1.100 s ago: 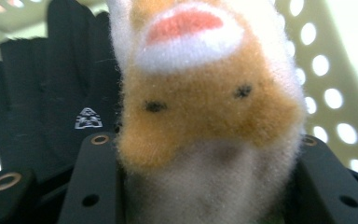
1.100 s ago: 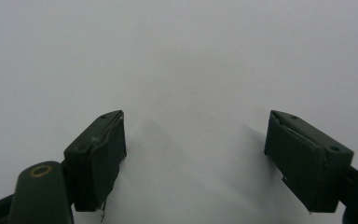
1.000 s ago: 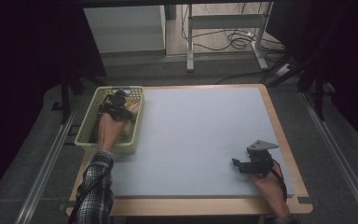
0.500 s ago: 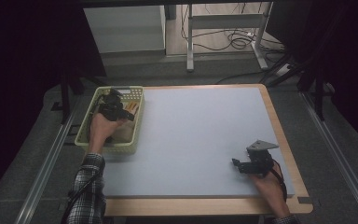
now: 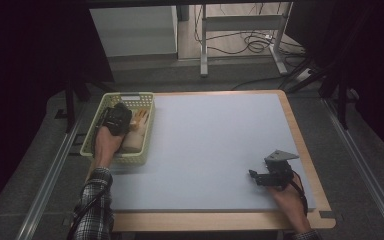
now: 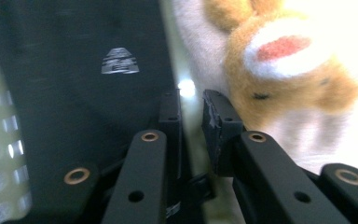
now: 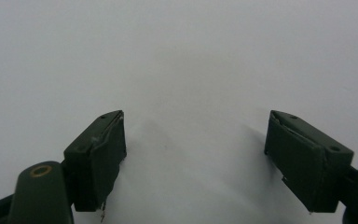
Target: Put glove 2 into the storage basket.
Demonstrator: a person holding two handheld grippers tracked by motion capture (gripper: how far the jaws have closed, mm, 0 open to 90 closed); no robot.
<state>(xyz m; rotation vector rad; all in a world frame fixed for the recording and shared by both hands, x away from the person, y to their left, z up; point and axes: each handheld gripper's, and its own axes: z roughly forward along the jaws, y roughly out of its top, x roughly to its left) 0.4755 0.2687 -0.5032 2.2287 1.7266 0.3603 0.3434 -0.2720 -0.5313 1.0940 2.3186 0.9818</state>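
Plush toy [image 6: 284,60], tan and white with a pink patch, is found lying in the yellow basket [image 5: 142,97], which is set at about ten o'clock on the table [image 5: 220,140]. Beside the toy, at roughly ten o'clock from the jaw tips in the left gripper view, a flat black object [image 6: 88,93] is seen. What it is cannot be told.

The left gripper [image 6: 191,112] is pushed down into the basket between these two things, so that the toy is placed at one o'clock of its jaws. Its jaws have just been closing and are now brought almost together, with a thin bright slit left between the pads. Nothing is seen caught in that slit. The right pad is laid against the toy's fur without pinching it. It is judged that a grasp on the toy was missed or not yet made, and that the jaws would have to be reopened around the fur.

The right gripper [image 5: 256,176] is rested at about four o'clock on the table, well apart from the basket. Its jaws are spread wide over bare surface, probably so that it is kept out of the way.
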